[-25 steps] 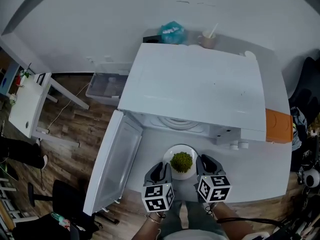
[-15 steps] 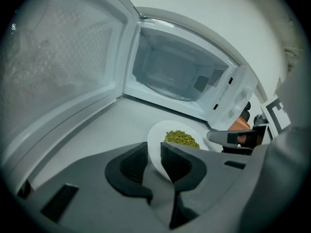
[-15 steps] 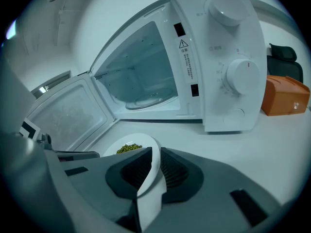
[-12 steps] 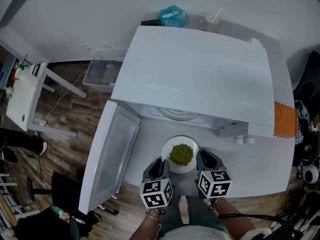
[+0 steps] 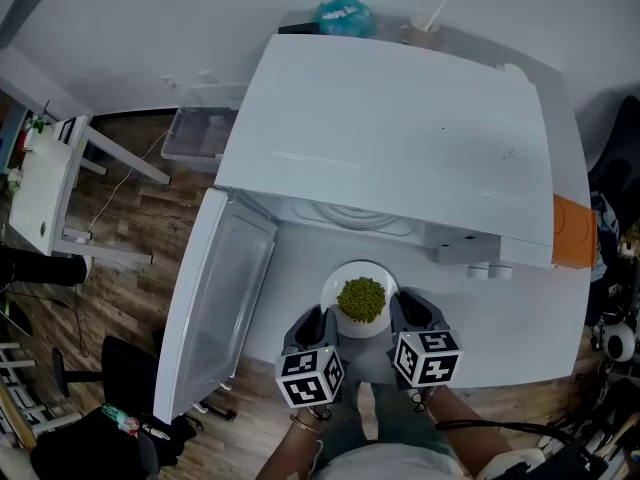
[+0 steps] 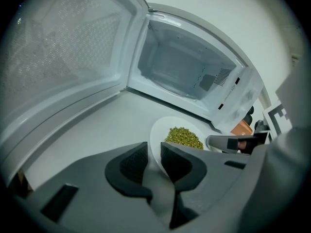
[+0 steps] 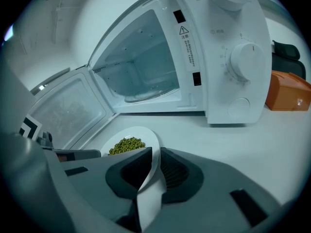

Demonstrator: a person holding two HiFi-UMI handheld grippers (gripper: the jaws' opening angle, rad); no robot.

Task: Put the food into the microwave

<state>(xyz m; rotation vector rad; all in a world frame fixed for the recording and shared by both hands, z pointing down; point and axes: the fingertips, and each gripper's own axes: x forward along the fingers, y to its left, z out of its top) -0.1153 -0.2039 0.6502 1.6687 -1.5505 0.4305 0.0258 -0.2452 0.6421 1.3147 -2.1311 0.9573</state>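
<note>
Right, I have both grippers clamped on one white plate (image 5: 338,280), which sits on the white counter (image 5: 530,328) just in front of the microwave (image 5: 400,138), before its open mouth and not yet inside. My left gripper (image 5: 318,320) pinches the rim on the side towards the microwave's door; in the left gripper view its jaws (image 6: 154,157) are closed on the thin edge of the plate (image 6: 163,130). My right gripper (image 5: 408,310) bites the rim on the side towards the microwave's control panel, and its own view shows the rim of the plate (image 7: 143,132) wedged between the two pads (image 7: 154,165). A heap of small green beans (image 5: 362,298) lies in the middle of the plate, between the two grippers. The microwave's door (image 5: 215,308) is swung wide open to the left of the cavity (image 6: 182,74), which looks bare apart from its turntable. Two round dials (image 7: 247,59) sit on the panel right of the cavity. An orange box (image 5: 572,230) rests against the microwave's right side, and a teal bag (image 5: 345,13) and a cup (image 5: 422,32) stand behind the microwave.
</note>
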